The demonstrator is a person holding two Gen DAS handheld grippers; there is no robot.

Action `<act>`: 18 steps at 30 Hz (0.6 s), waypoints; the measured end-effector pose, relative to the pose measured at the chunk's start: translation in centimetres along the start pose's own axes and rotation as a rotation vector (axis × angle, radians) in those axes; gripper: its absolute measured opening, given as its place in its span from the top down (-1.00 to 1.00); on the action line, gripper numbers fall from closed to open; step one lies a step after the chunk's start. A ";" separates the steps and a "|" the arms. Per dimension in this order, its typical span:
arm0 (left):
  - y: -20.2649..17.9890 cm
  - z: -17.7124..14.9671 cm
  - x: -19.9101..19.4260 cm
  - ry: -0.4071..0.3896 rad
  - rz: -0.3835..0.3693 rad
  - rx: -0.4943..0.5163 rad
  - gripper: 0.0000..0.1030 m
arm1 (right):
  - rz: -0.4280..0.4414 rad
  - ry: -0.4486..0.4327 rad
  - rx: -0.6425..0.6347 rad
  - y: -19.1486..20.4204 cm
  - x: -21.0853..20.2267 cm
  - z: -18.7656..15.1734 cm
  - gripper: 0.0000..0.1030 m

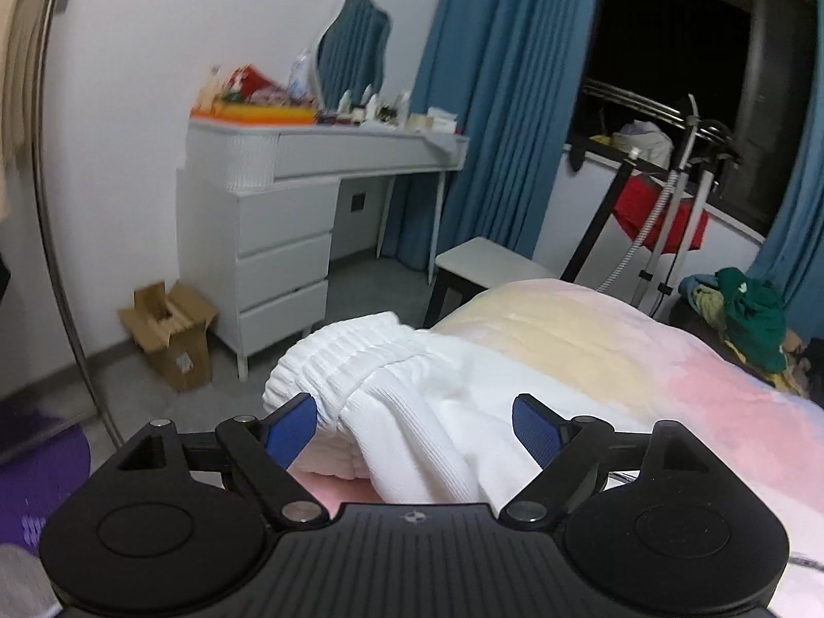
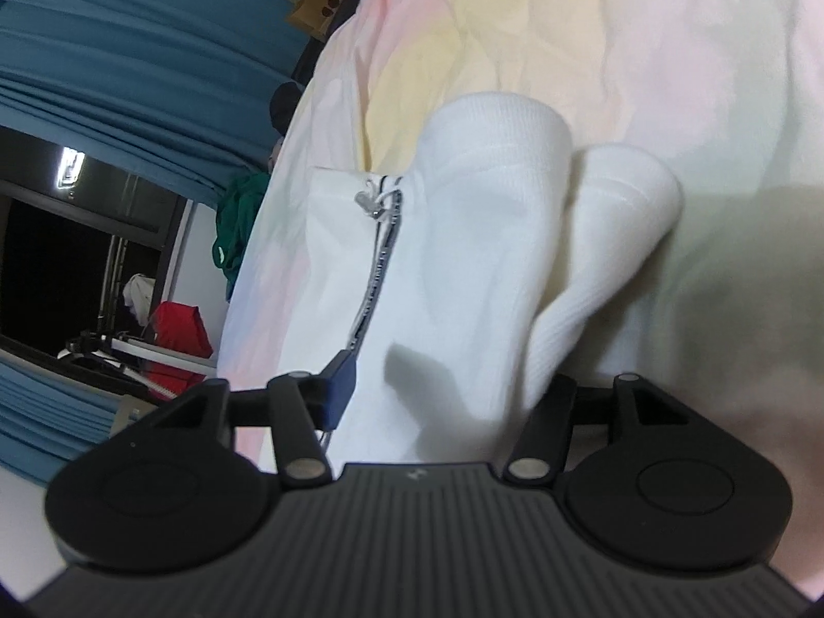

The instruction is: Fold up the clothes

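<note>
Bedroom, pastel bed (image 1: 644, 355); white trousers (image 1: 412, 412) lie across its near edge. Left gripper (image 1: 414, 425) jaws spread around waistband, right gripper (image 2: 443, 391) open over legs. Pinch both layers evenly.

white ribbed trousers (image 1: 412, 391) | pastel pink-yellow bedcover (image 1: 618, 350) | blue curtains (image 1: 494, 103) | grey dresser (image 1: 283, 237)

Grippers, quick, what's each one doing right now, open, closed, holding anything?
Left gripper: open, its blue pads either side of the white garment, not clamping it.
Right gripper: looks open around the garment; its right finger is hidden.
</note>
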State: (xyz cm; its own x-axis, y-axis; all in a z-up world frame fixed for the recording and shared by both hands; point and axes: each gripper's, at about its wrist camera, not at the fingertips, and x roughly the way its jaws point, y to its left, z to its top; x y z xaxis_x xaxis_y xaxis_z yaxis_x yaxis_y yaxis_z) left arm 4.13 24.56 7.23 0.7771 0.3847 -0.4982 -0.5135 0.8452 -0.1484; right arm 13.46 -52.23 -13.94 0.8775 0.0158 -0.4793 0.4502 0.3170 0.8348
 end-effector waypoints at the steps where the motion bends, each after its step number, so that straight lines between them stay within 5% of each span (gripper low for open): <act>1: -0.3 0.0 -0.3 -0.013 -0.008 0.006 -0.66 | 0.011 -0.006 -0.007 0.1 -0.1 0.0 -0.13; 9: -1.4 0.5 -2.1 -0.107 -0.046 -0.028 -0.72 | 0.113 -0.061 -0.050 1.2 -0.3 0.2 -0.14; 18: -3.6 0.0 -1.1 -0.075 -0.101 0.009 -0.73 | 0.034 -0.008 -0.014 0.4 1.1 0.5 -0.11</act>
State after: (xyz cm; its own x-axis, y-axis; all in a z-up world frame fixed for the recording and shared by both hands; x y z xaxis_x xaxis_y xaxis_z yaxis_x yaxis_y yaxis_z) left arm 5.14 21.13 8.29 0.8498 0.3239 -0.4159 -0.4283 0.8842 -0.1864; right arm 14.70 -52.60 -13.98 0.8938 0.0193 -0.4481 0.4174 0.3297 0.8468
